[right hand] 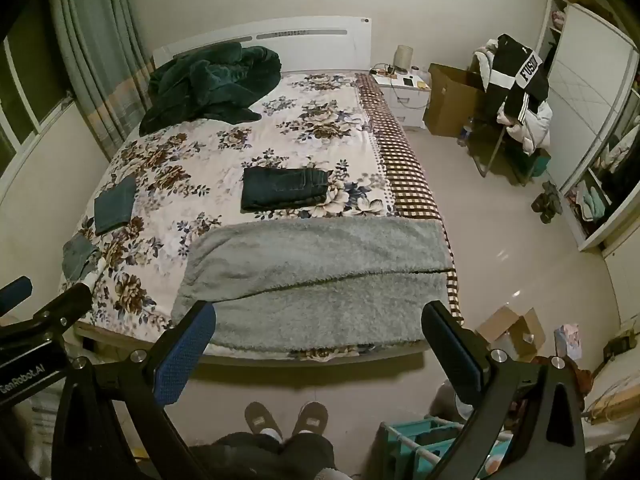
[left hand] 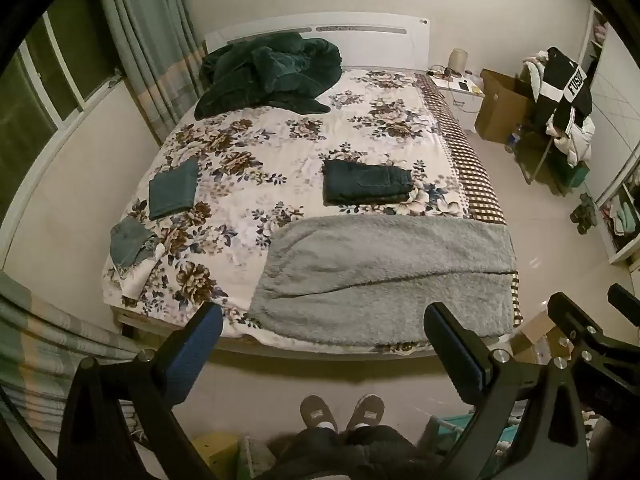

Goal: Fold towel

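The grey towel (left hand: 384,272) lies folded over once on the near right part of the bed (left hand: 256,160), its near edge hanging just past the mattress rim; in the right wrist view its near corners are cut off by the tong fingers. The person shows only as slippers (left hand: 342,408) and dark trouser legs at the bottom. Both tongs hover above the floor short of the bed, level and pointing at the towel, touching nothing: the left tongs (left hand: 324,344) stand spread wide, and the right tongs (right hand: 320,340) likewise, empty. Folded dark jeans (right hand: 284,189) lie just beyond the towel.
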Tool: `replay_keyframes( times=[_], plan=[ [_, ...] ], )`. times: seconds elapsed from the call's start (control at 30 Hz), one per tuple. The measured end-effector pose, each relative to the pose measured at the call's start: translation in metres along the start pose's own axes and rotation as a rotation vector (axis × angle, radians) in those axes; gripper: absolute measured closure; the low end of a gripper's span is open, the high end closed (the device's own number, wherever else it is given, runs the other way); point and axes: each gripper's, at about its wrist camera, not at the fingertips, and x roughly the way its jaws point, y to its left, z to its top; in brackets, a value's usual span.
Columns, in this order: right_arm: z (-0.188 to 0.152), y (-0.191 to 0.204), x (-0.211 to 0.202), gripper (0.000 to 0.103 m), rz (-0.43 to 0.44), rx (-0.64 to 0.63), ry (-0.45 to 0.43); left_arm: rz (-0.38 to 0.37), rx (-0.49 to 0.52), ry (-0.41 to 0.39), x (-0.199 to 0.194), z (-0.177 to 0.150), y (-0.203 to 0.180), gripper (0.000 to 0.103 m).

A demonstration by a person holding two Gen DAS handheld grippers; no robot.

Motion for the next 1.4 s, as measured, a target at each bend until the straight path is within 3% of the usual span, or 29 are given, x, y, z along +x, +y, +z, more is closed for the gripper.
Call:
replay_keyframes(
  times=[1.4],
  plan=[
    [0.000,0.005,-0.006,0.000,0.006,-0.001,-0.003,0.003,-0.006,-0.020,-0.015,-0.020,0.012,0.000]
  ],
)
